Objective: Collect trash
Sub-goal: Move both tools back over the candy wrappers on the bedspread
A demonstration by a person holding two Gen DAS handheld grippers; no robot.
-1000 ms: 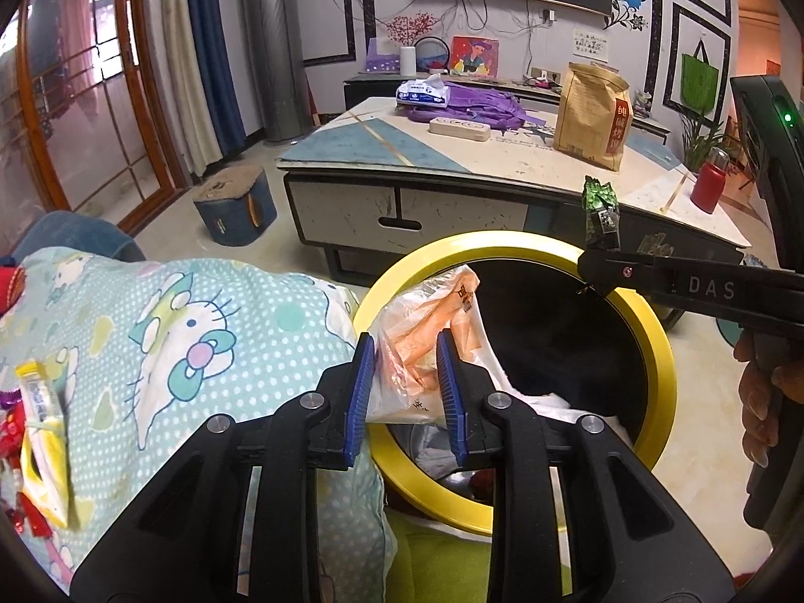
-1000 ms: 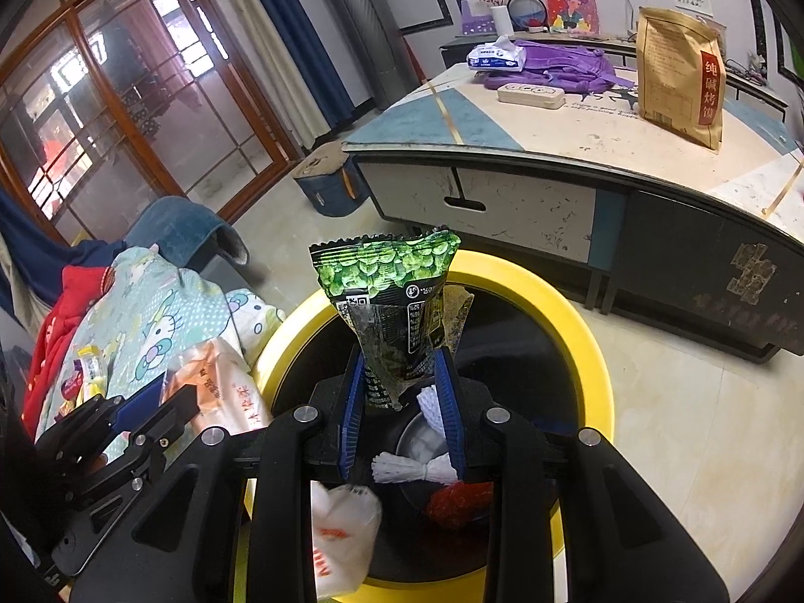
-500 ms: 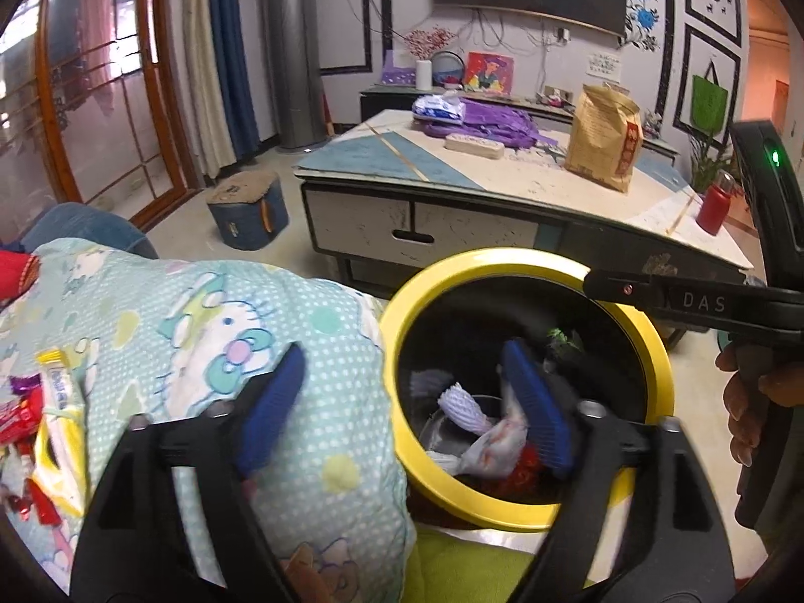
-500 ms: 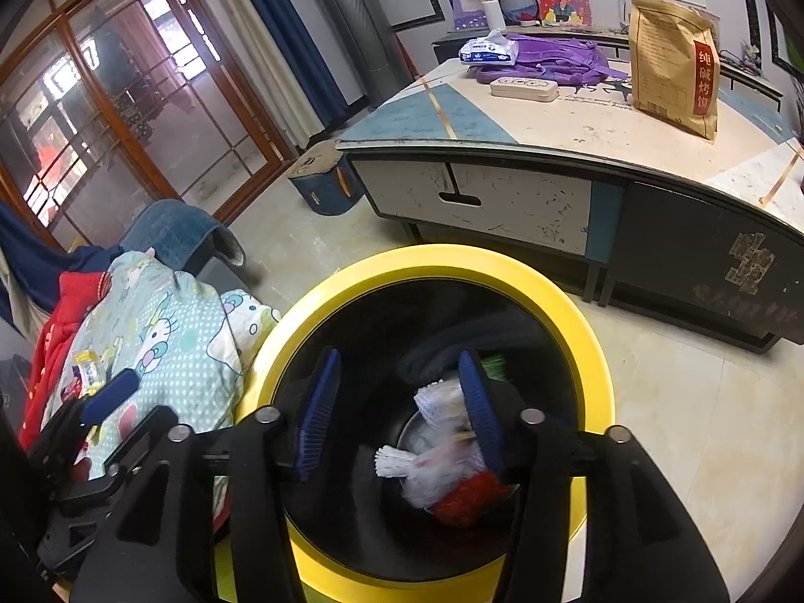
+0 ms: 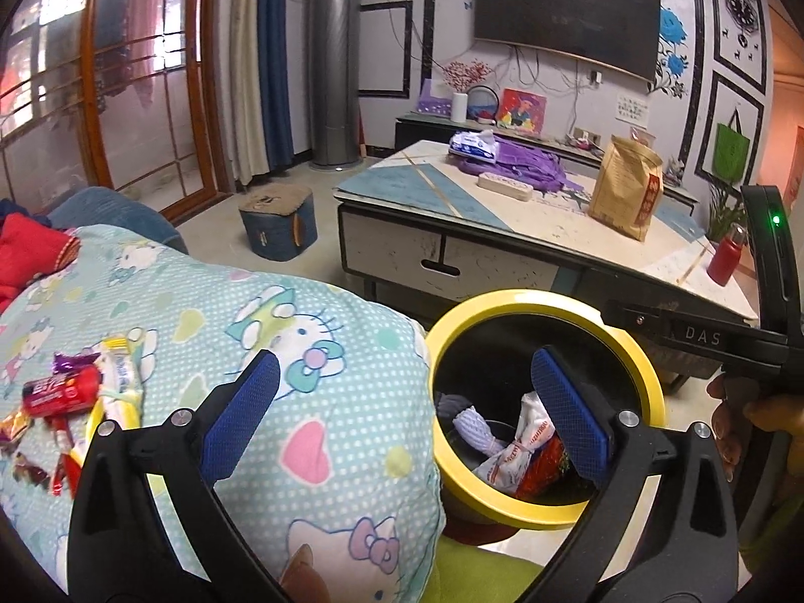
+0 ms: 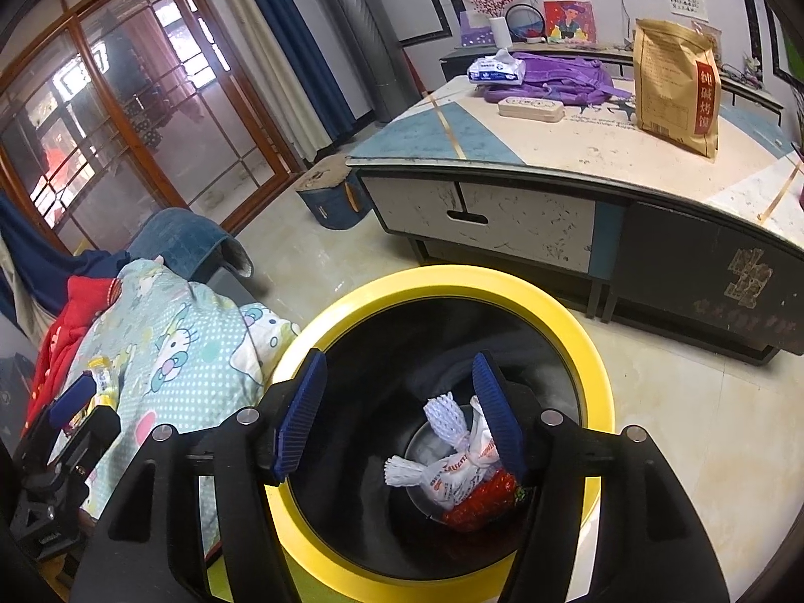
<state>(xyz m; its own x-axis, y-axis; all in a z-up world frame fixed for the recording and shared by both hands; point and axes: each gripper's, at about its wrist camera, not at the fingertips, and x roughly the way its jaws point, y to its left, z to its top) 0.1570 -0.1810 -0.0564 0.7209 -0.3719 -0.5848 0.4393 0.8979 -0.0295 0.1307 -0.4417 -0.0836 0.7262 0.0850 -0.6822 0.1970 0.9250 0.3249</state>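
Both grippers were empty. The left gripper (image 5: 404, 409) had its jaws opening, spread wide, nothing between them, straddling the edge of the cartoon-cat quilt (image 5: 311, 331) and the yellow-rimmed bin (image 5: 648, 387). The right gripper (image 6: 399, 414) hovered over the bin's mouth, jaws opening too, nothing pinched. Trash lay at the bin's bottom: a white printed bag (image 6: 452, 472), a white foam net (image 6: 442, 419), a red wrapper (image 6: 482, 502). More wrappers (image 5: 65, 392) sat on the quilt, left of the left gripper. A hand (image 5: 743, 417) held the right gripper's handle.
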